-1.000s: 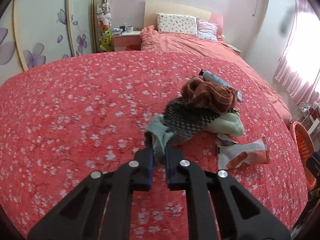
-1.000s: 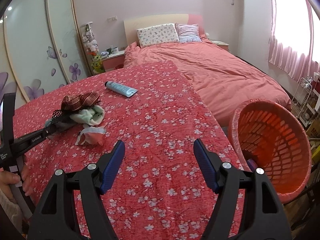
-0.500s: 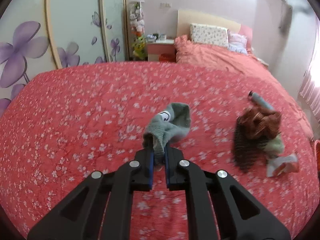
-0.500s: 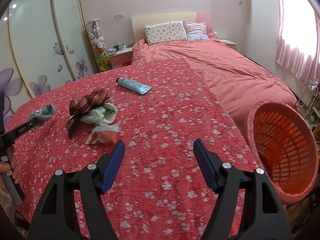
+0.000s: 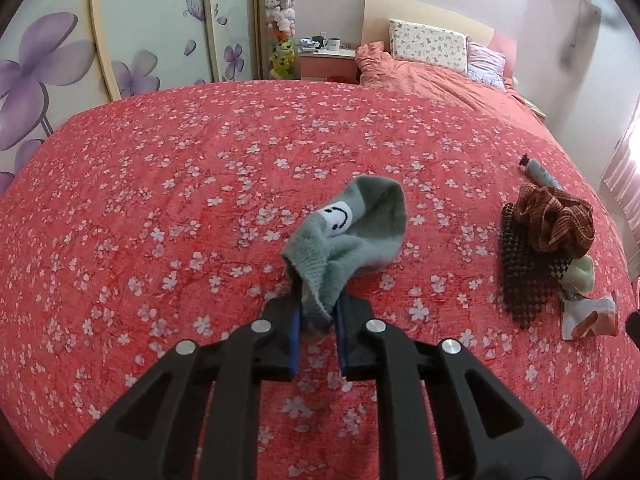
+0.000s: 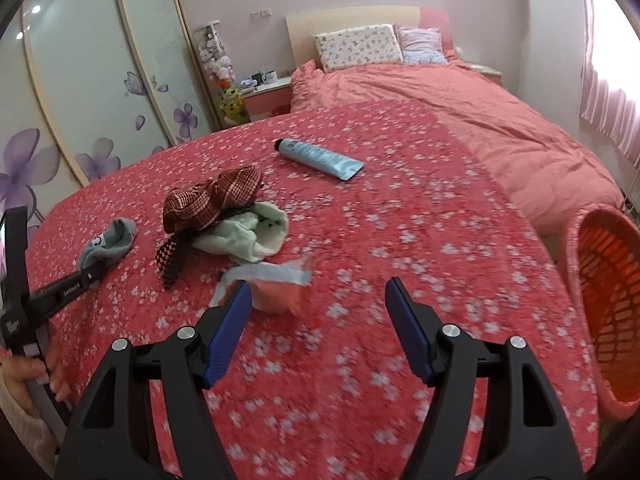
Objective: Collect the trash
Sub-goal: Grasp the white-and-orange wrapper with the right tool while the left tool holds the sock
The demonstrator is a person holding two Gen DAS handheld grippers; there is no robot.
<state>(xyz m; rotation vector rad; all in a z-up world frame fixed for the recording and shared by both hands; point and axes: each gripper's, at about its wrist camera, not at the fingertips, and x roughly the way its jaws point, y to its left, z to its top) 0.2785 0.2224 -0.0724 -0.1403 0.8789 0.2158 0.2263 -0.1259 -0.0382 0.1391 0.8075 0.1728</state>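
Observation:
My left gripper (image 5: 317, 320) is shut on a grey-green sock with a smiley face (image 5: 348, 240); the sock's far end rests on the red flowered cover. The sock also shows in the right wrist view (image 6: 108, 244). My right gripper (image 6: 318, 320) is open and empty, just short of an orange and white wrapper (image 6: 272, 284), which lies at the right in the left wrist view (image 5: 588, 316). A blue tube (image 6: 318, 158) lies farther back. An orange basket (image 6: 604, 308) stands off the right edge.
A brown checked cloth (image 6: 212, 200), a dark dotted cloth (image 6: 170, 260) and a pale green sock (image 6: 248, 232) lie in a pile left of the wrapper. A pink bed (image 6: 480, 104) with pillows is behind. Wardrobe doors (image 6: 100, 80) stand at the left.
My left gripper pulled the grey-green sock out of the pile and carried it left. My right gripper moved forward and left toward the wrapper, staying open.

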